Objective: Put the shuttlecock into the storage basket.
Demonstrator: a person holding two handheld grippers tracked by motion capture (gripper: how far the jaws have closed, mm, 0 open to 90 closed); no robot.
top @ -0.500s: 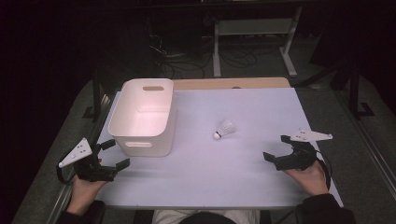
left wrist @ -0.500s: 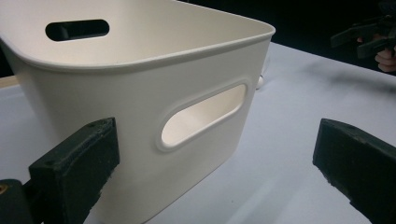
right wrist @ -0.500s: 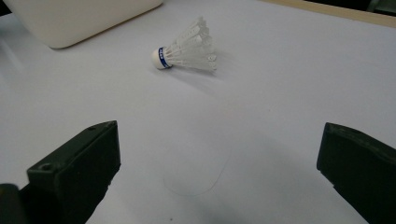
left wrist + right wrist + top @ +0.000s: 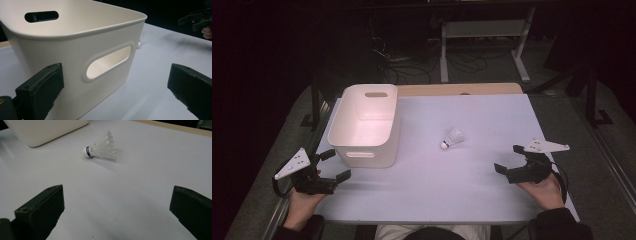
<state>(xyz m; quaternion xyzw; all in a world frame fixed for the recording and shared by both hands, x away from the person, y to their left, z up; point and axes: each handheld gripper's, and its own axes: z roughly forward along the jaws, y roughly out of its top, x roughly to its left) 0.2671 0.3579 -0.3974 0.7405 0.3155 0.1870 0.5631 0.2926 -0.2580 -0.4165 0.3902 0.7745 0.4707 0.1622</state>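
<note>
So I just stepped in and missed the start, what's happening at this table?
A person sits at the table with a two-jaw gripper in each hand. The left gripper is open, right beside the near end of the white bin, not gripping it. The right gripper is open too, pointed at a white shuttlecock that lies on its side in the middle of the table, apart from both grippers. Nothing is held yet.

white shuttlecock (image 4: 453, 138), on its side, mid-table
</note>
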